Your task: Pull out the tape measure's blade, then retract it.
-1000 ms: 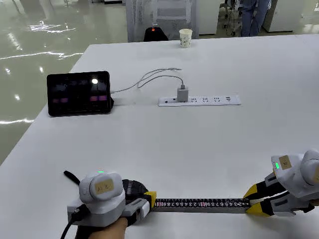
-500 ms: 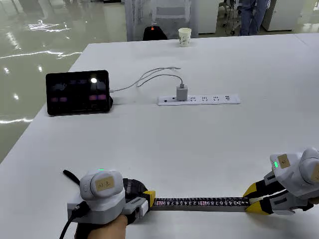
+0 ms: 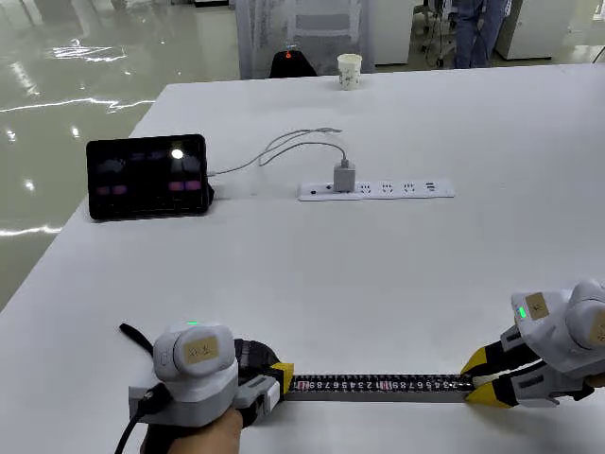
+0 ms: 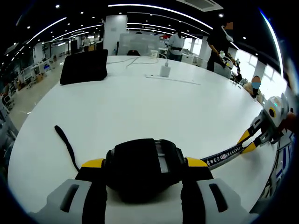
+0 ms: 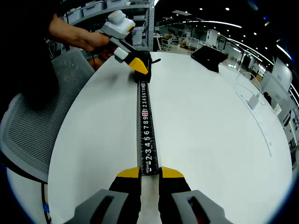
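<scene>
My left gripper (image 4: 145, 164) is clamped on the black case (image 4: 140, 149) of the tape measure, with one yellow-tipped jaw on each side of it. The case rests on the white desk (image 3: 378, 274). The blade (image 5: 145, 126) is out: it leaves the case and runs flat along the desk, numbers up, straight to my right gripper (image 5: 149, 173). That gripper's jaws are drawn in to a narrow gap, and the blade's end sits pinched between their yellow tips. The blade spans the whole stretch between the two grippers, which are well apart, low along the near edge of the desk.

In the right gripper view I see a hand (image 5: 88, 39) wrapped around the left gripper at the blade's far end. A black strap (image 4: 65, 144) lies on the desk just to the left of the left gripper.

Well ahead of the left gripper a dark tablet (image 3: 148, 177) stands propped up. Ahead of the space between the grippers lies a white power strip (image 3: 378, 189) with a charger (image 3: 345, 177) plugged in, its cable looping toward the tablet. A paper cup (image 3: 350, 71) stands far beyond both grippers, at the desk's far edge.
</scene>
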